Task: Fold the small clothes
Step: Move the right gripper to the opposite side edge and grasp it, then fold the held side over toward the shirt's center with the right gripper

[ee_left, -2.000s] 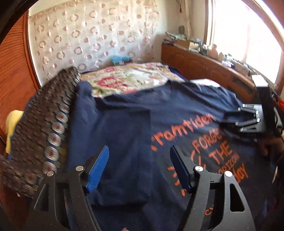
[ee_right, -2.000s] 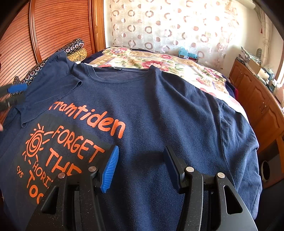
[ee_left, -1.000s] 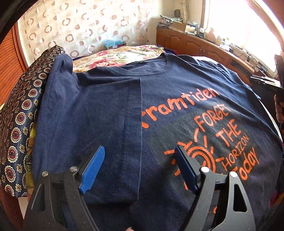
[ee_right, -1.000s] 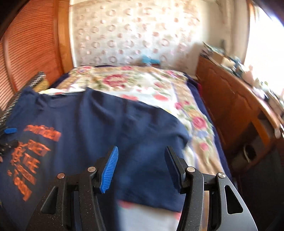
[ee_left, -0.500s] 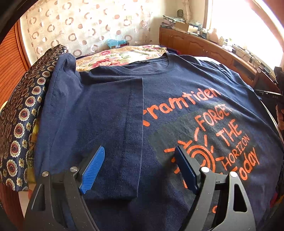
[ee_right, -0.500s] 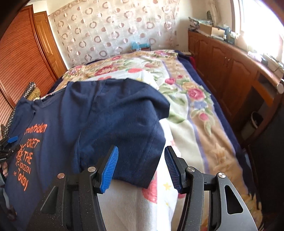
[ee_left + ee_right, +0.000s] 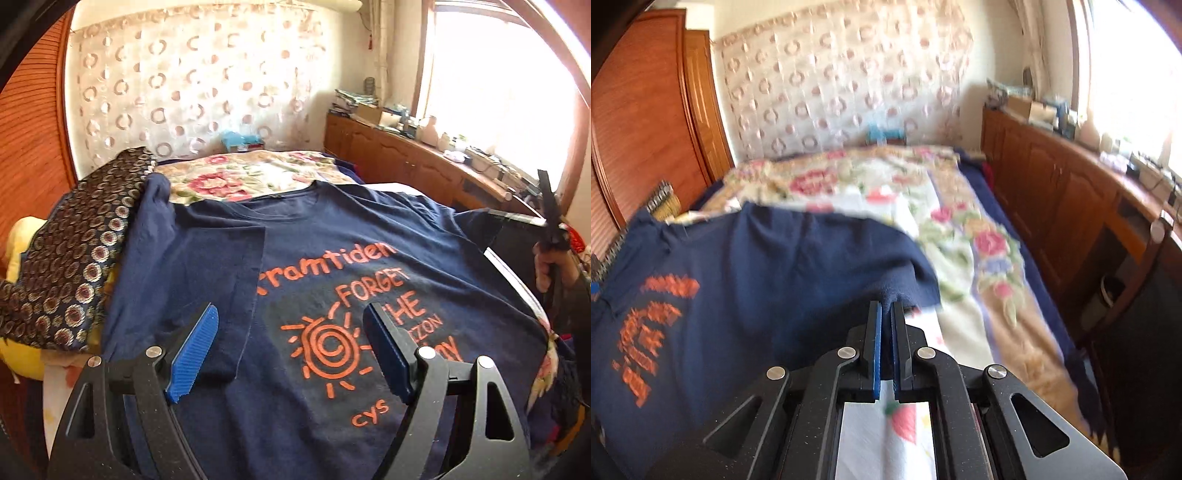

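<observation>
A navy T-shirt [image 7: 369, 236] with orange lettering and a sun motif is shown spread face up across the bed [image 7: 1008, 317], its neckline directed toward the headboard end. One sleeve [image 7: 207, 266] is seen folded inward over the chest, its hem lying just beside the first letters of the print. The opposite sleeve [image 7: 908, 273] is gathered at the far side edge of the bed and is pinched between the blue pads of the right gripper [image 7: 885, 314], whose jaws are pressed together on the fabric; that view is blurred. In the left wrist view the right gripper [image 7: 550, 221] appears at the right side of the bed, with dark fabric drawn up toward it. The left gripper [image 7: 291, 343] is held above the lower front of the shirt with its jaws spread wide and nothing between them; one blue pad is seen over the folded sleeve, the other over the sun motif. A floral bedspread [image 7: 251, 177] is exposed beyond the neckline. A patterned dark cloth [image 7: 85, 258] is draped along the bed's left edge over something yellow. A wooden cabinet [image 7: 1071, 206] runs beside the bed beneath a bright window [image 7: 495, 81].
</observation>
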`<state>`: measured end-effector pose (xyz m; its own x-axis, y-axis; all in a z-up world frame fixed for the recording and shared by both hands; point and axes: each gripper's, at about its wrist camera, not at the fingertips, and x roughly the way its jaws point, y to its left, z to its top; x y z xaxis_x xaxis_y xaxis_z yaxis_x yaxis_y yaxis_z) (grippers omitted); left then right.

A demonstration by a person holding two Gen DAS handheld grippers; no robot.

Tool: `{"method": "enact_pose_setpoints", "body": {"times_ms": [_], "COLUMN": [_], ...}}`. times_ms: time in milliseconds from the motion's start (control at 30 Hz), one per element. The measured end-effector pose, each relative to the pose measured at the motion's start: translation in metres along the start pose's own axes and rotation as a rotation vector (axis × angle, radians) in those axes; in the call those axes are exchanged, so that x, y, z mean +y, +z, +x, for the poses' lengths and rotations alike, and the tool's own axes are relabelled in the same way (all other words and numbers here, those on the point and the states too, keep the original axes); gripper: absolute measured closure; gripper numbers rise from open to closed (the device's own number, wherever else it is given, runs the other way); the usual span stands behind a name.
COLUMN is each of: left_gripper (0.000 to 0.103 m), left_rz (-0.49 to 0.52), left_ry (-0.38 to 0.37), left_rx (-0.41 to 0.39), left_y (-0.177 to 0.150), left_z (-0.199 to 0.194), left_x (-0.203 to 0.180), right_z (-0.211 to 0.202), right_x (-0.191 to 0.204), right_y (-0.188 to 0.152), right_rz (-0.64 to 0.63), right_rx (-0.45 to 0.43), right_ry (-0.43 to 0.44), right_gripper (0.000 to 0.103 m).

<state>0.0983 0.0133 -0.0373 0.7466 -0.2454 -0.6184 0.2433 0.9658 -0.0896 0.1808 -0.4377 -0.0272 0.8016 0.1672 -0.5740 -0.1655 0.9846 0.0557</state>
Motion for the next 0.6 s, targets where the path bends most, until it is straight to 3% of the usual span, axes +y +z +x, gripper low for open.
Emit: {"method": "enact_pose_setpoints", "body": {"times_ms": [133, 300, 433, 533, 600], "left_gripper": [0.021, 0.021, 0.021, 0.021, 0.021], "left_rz": [-0.033, -0.045, -0.029, -0.024, -0.017], "left_ry": [0.035, 0.0, -0.005, -0.015, -0.013], "left_rx": [-0.031, -0.016, -0.024, -0.036, -0.047], "left_y": [-0.003, -0.01, -0.012, -0.012, -0.012], "left_z": [0.001, 0.005, -0.002, -0.009, -0.014], "left_x": [0.002, 0.001, -0.005, -0.009, -0.012], "right_z": [-0.018, -0.03, -0.022, -0.01, -0.012], "right_x": [0.028, 0.086, 0.132, 0.154, 0.16], "right_y": [0.019, 0.021, -0.006, -0.034, -0.043], "right_rz": [-0.047, -0.154, -0.255, -0.312, -0.323], "right_rx": [-0.075, -0.099, -0.02, 0.057, 0.056], "right_ry": [0.041, 0.149, 0.22, 0.203, 0.204], "right_gripper": [0.099, 0.099, 0.099, 0.099, 0.099]}}
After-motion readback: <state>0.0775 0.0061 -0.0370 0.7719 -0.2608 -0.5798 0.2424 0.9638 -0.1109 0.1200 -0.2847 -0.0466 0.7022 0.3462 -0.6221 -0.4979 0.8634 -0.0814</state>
